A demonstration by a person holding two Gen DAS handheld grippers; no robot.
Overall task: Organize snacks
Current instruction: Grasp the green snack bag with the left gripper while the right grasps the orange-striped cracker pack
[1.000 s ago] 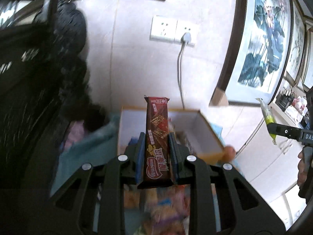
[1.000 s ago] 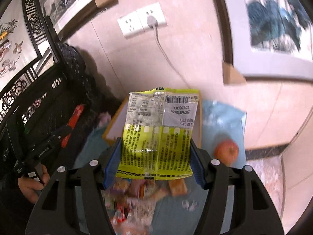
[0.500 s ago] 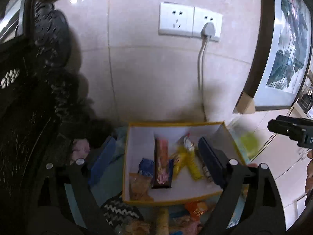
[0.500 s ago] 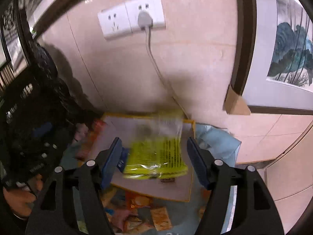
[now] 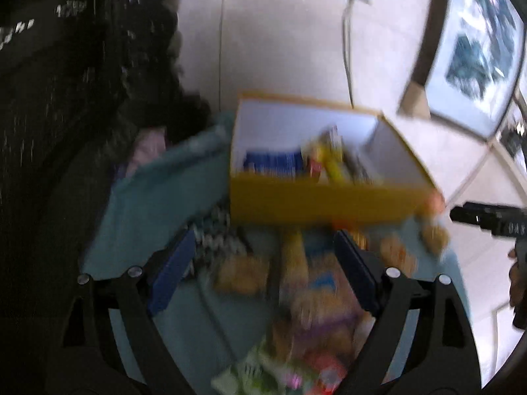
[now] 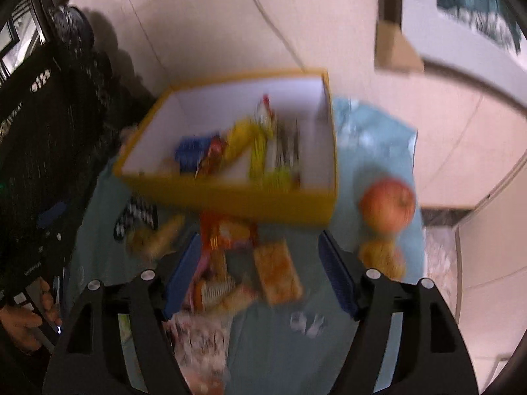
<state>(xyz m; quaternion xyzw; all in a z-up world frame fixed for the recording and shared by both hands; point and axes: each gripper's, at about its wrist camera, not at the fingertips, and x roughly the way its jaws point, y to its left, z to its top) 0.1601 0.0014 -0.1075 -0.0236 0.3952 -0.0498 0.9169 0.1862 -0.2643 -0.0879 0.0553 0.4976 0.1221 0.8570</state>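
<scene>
A yellow box [image 5: 313, 204] with a white inside stands on a teal cloth [image 5: 158, 204] by the wall. It holds a blue packet [image 5: 273, 164], a red-brown bar [image 6: 210, 158] and a yellow-green packet [image 6: 263, 151]. Loose snacks [image 5: 313, 289] lie blurred on the cloth in front of the yellow box [image 6: 230, 197]. My left gripper [image 5: 263, 263] hangs open above them, with nothing pressed between its blue pads. My right gripper [image 6: 260, 270] is still opening over an orange packet [image 6: 276, 270] and its neighbours, gripping none of them. Both views are motion-blurred.
An apple [image 6: 387, 204] and a small orange snack [image 6: 382, 256] rest on the cloth right of the box. Dark carved furniture [image 5: 66, 98] fills the left side. A cable [image 5: 346, 49] runs down the tiled wall behind the box. A framed picture [image 5: 477, 49] leans at the right.
Both grippers let go: the red-brown bar and the yellow-green packet dropped into the box. Both jaws spread wide and both grippers sank toward the loose snacks in front of it.
</scene>
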